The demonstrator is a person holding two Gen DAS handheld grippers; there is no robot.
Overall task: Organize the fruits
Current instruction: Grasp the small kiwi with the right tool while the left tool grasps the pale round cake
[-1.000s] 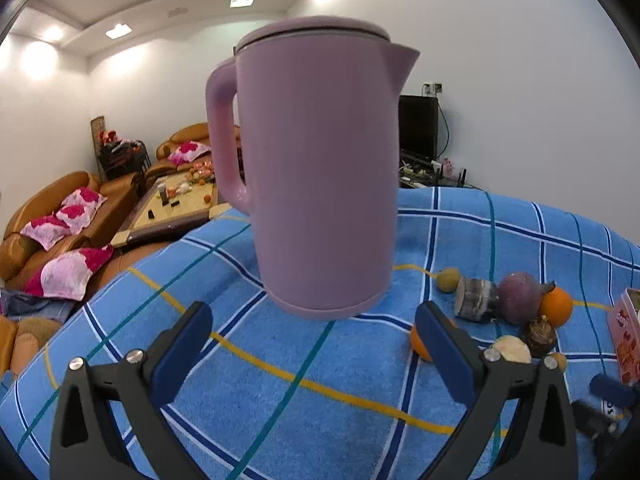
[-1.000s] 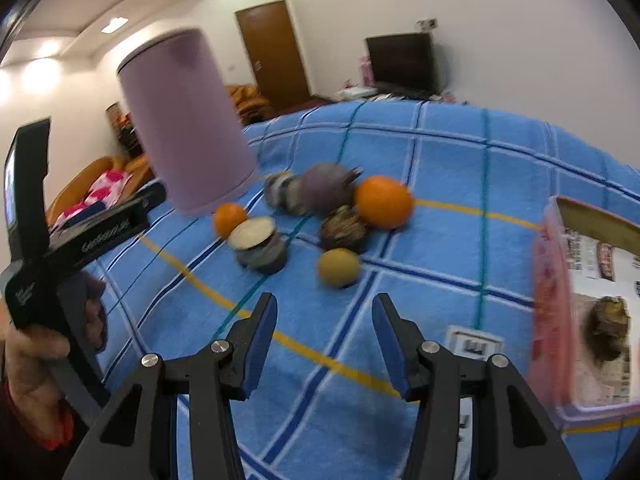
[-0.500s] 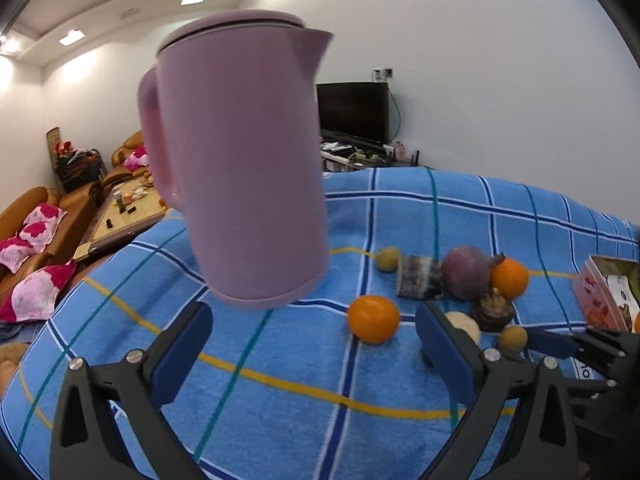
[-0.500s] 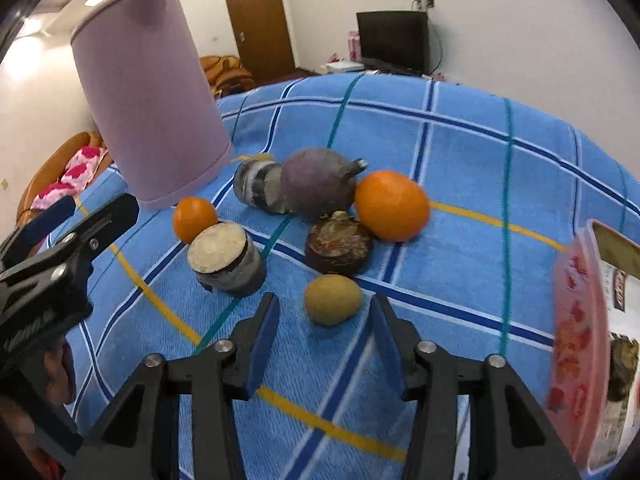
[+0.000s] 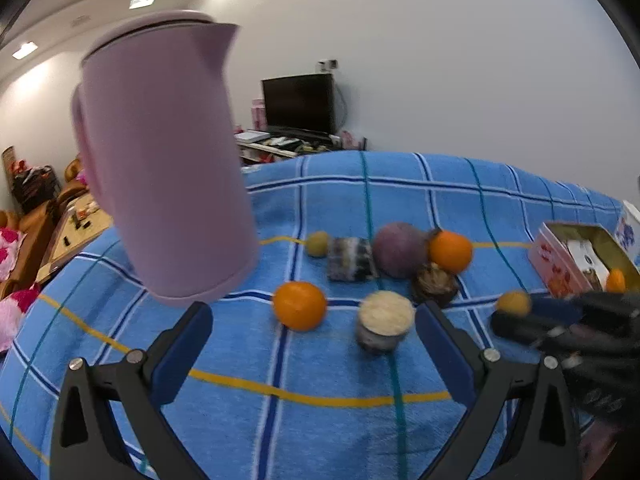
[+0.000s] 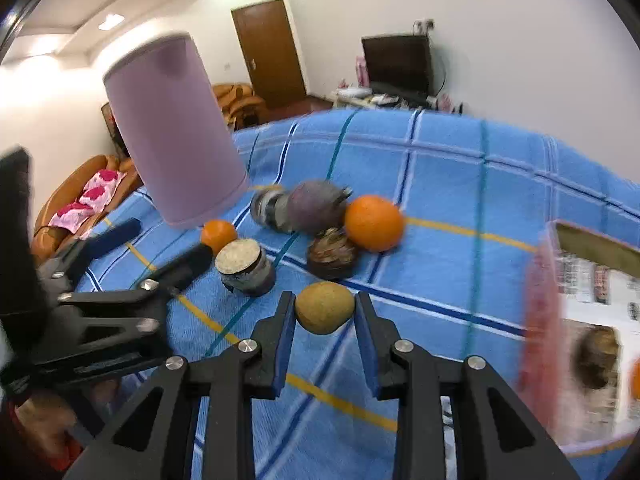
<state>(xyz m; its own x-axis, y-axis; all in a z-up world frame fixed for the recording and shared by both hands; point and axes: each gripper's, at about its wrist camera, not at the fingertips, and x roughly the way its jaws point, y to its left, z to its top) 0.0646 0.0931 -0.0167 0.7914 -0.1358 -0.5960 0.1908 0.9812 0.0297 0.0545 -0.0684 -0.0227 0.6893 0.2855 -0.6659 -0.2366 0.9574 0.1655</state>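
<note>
Small yellow-brown fruit (image 6: 325, 307) sits on the blue checked table (image 6: 440, 184), nearest of the fruit cluster, pinched between the pads of the right hand-held gripper (image 6: 325, 314). Pads sit at its widest sides, contact looks centred. Behind it: cut-end purple piece (image 6: 245, 267), dark scaly fruit (image 6: 331, 254), big orange (image 6: 374, 222), small orange (image 6: 218, 235), purple round one (image 6: 316, 206). Pink box (image 6: 538, 320) is off to the right, already holding a few items, so likely the drop target.

Left hand-held gripper (image 5: 312, 344) is spread, holding nothing, aimed toward the small orange.

Advice: lift straight up before moving sideways, the fruit is round and can squirt out. Clear the box wall, then release low. Keep the left hand-held gripper away from the pink kettle (image 5: 168, 160).
</note>
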